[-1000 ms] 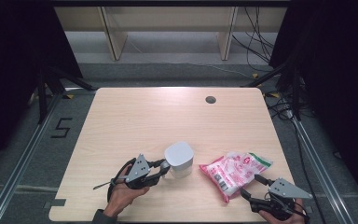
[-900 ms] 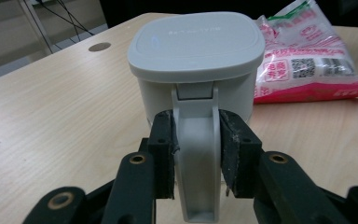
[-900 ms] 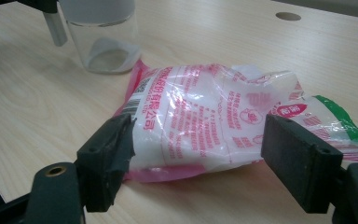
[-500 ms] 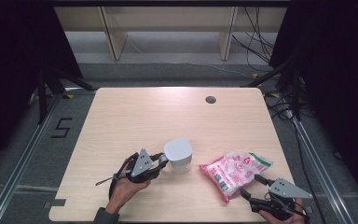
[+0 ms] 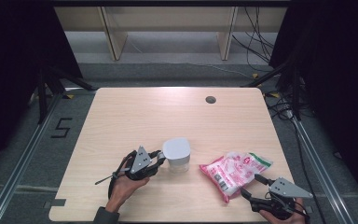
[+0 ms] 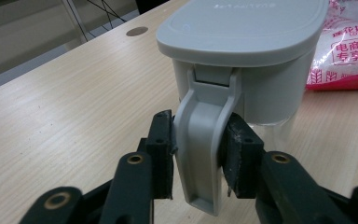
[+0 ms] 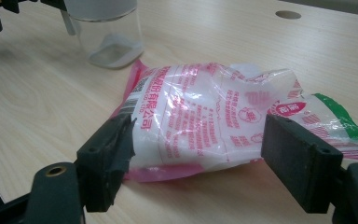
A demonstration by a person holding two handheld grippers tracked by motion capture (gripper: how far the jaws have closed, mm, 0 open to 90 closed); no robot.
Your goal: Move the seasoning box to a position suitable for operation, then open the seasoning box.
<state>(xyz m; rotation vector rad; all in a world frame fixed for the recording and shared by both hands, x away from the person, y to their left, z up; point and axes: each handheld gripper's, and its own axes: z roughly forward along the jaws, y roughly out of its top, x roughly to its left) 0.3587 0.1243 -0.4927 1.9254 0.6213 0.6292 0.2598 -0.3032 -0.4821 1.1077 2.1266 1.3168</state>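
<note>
Nearest edge of the light wooden counter [image 5: 135,116]: right hand-held gripper [image 5: 255,185] lies low, jaws wide apart around the near end of the crinkly pink-and-white plastic bag [image 5: 235,169], not pinching it. Further in, the left hand-held gripper [image 5: 161,158], held level with the hand behind it, is clamped on the grey handle [image 6: 204,140] of the clear plastic jug with a grey lid [image 5: 177,154], mid-counter just left of the bag.

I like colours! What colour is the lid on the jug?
Grey. The lid on the clear jug shows best in the left gripper view.
</note>
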